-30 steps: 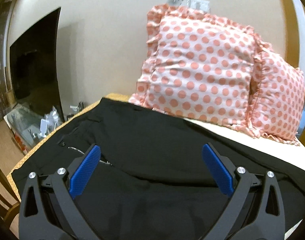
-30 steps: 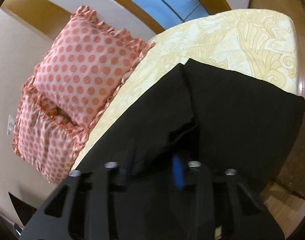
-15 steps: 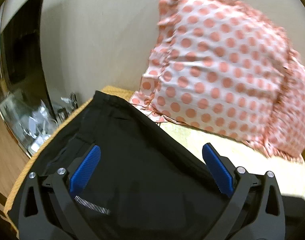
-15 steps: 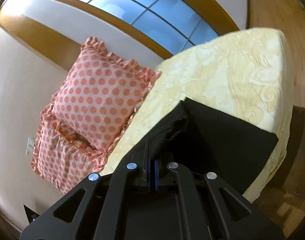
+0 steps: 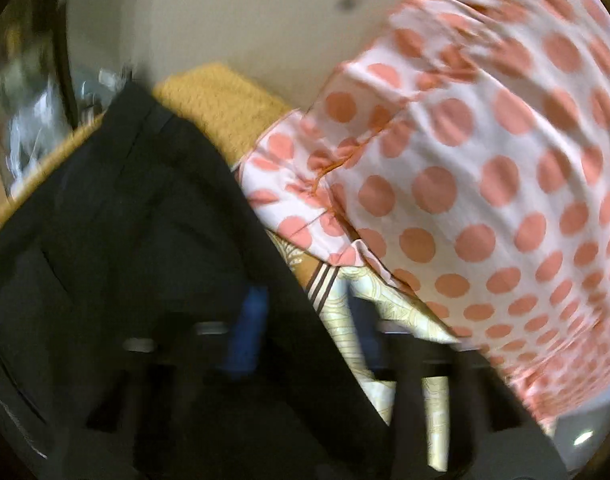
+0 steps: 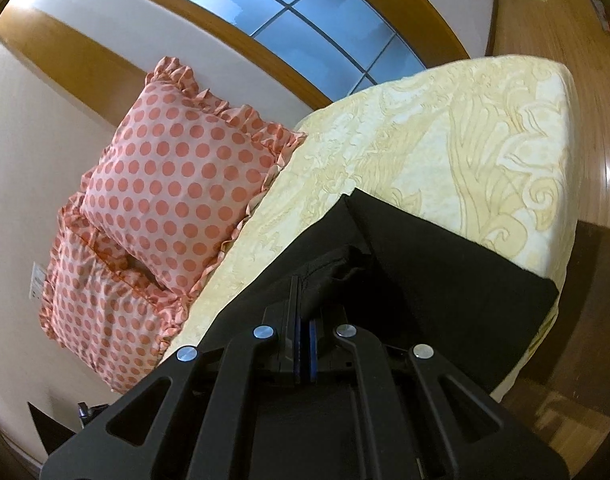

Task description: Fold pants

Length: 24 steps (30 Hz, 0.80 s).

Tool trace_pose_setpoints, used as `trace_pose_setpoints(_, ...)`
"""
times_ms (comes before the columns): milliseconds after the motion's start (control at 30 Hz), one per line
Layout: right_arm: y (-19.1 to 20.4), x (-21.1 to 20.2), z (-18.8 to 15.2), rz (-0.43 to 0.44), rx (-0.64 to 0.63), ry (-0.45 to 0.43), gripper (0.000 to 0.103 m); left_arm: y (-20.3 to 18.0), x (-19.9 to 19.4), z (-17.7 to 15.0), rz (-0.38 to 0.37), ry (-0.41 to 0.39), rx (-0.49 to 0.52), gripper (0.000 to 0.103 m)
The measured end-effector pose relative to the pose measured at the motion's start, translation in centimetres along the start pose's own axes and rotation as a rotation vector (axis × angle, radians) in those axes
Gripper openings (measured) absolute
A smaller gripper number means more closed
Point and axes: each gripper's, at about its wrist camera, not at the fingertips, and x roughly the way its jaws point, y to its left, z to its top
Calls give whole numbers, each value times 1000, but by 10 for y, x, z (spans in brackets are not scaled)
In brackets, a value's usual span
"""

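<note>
Black pants [image 6: 433,264] lie on a cream patterned bed [image 6: 445,136]. In the right wrist view my right gripper [image 6: 303,312] is shut on a raised fold of the pants and holds it a little above the bed. In the blurred left wrist view the pants' waist end [image 5: 137,216] fills the lower left. My left gripper [image 5: 301,324] is low over the pants' edge; one blue pad [image 5: 247,332] shows on the cloth, the other finger is a dark smear over the bedspread. The blur hides how wide the jaws stand.
Two pink polka-dot pillows [image 6: 173,184] lean on the wall at the bed's head; one fills the right of the left wrist view [image 5: 485,168]. A mustard blanket edge [image 5: 221,108] lies behind the pants. A window [image 6: 301,4] and wooden floor [image 6: 577,40] lie beyond the bed.
My right gripper closed on a fold of the pants and lifted it. My left gripper moved fast toward the pants' far edge by the pillow, and its jaws look narrower than before.
</note>
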Motion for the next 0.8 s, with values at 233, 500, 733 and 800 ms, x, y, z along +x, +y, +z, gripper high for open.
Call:
trace_pose_setpoints(233, 14, 6, 20, 16, -64, -10, 2, 23, -84, -33, -14, -88, 117, 8)
trace_pose_setpoints(500, 17, -11, 43, 5, -101, -38, 3, 102, -233, -153, -20, -247, 191, 8)
trace_pose_setpoints(733, -33, 1, 26, -91, 20, 81, 3, 185, -217, -250, 29, -149, 43, 5)
trace_pose_setpoints(800, -34, -2, 25, -80, 22, 84, 3, 190, -216, -261, 35, -166, 48, 5)
